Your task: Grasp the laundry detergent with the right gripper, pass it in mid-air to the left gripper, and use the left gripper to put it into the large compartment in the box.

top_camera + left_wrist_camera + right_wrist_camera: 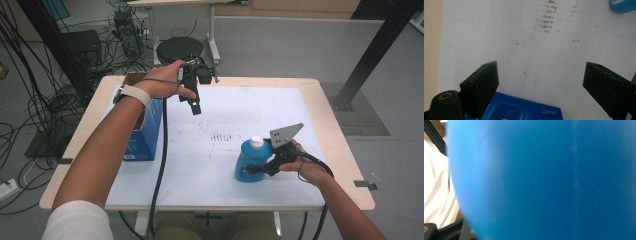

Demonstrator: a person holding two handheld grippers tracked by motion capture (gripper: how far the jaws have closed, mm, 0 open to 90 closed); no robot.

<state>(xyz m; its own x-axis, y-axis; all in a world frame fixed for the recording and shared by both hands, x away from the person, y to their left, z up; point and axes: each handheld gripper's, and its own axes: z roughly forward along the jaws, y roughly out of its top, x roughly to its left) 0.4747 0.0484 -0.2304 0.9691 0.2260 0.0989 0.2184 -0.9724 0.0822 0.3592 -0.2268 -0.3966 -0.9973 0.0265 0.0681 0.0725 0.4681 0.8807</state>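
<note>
The right claw (261, 162) stood low on the bench (330, 170), its jaws closed around the lower body of the blue bottle (249, 160), which stood upright with its white cap (256, 141) just above the claw. From the right gripper view the bottle's blue wall pressed right up against the lens. The left claw (195, 105) hung in the air with jaws spread wide and nothing between them. Directly beneath it lay the blue box (524, 110); its white print read "5.0" upside down, the rest too small to read. Rust-coloured smudges (547, 16) marked the white sheet ahead of the claw.
</note>
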